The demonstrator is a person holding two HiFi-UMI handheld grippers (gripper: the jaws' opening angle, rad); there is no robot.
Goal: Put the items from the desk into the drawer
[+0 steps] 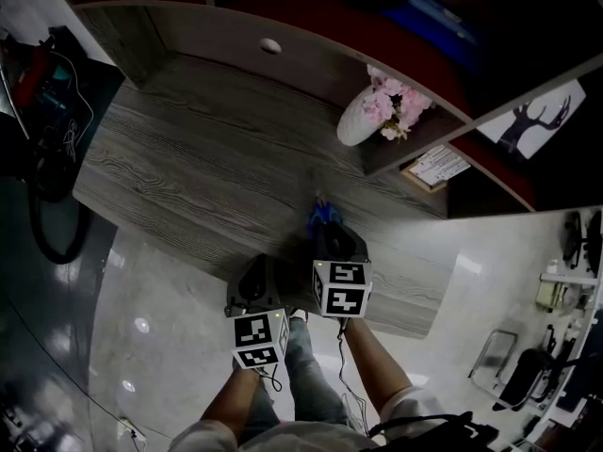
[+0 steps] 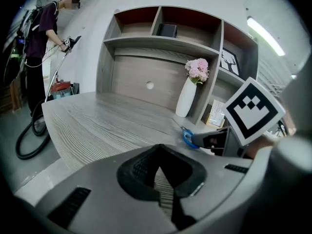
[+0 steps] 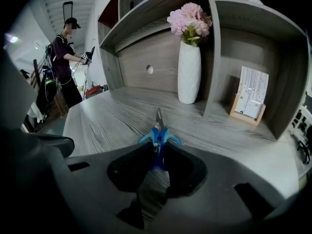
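Blue-handled scissors [image 3: 158,130] lie pointing away along the grey wooden desk [image 3: 112,118], blades toward the back panel. My right gripper [image 3: 157,152] is shut on their handle end. From the head view the scissors [image 1: 322,214] poke out just ahead of the right gripper [image 1: 330,232] near the desk's front edge. My left gripper [image 1: 258,273] hovers at that front edge, to the left of the right one, shut with nothing in it. In the left gripper view, its closed jaws [image 2: 158,152] face the desk, with the scissors [image 2: 186,134] to the right. No drawer shows in any view.
A white vase of pink flowers [image 3: 189,67] stands at the back beside a shelf divider. A card in a wooden stand [image 3: 251,94] sits in the right cubby. Shelves [image 2: 161,40] rise over the desk. A person [image 2: 41,38] stands far left near a black hose [image 2: 27,130].
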